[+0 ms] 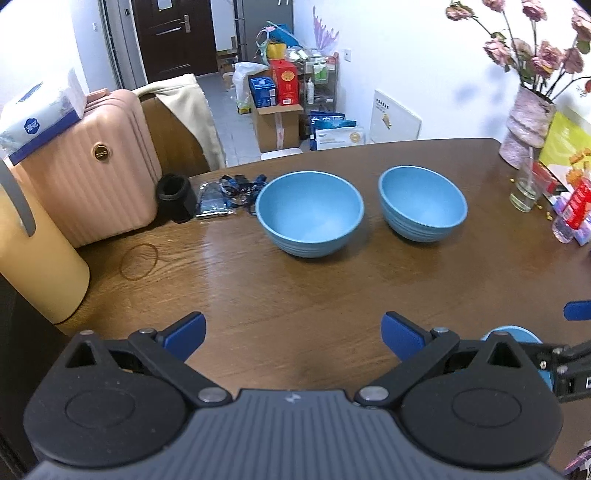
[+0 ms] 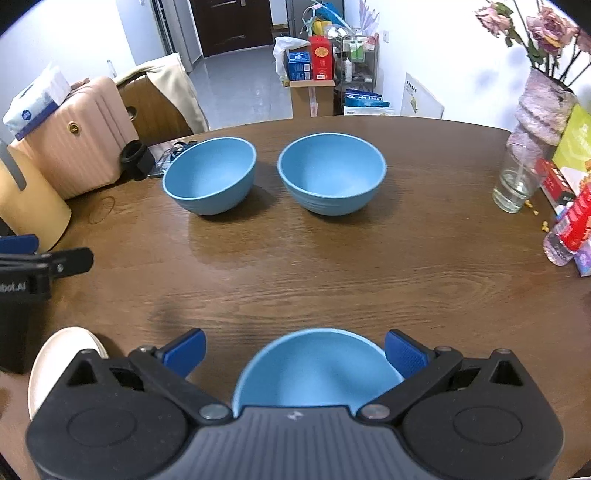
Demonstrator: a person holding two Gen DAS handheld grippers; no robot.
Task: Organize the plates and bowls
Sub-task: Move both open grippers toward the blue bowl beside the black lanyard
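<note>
Two empty blue bowls [image 2: 209, 175] [image 2: 331, 172] sit at twelve o'clock on the wooden table [image 2: 332, 266]. Left gripper [image 1: 293, 334] released; right gripper [image 2: 294, 352] released, straddling a third empty bowl [image 2: 314, 369].

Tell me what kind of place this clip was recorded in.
Most likely a lived-in home dining area: a wooden table with blue bowls, a vase of dried flowers, and a pink suitcase near an entry door.
</note>
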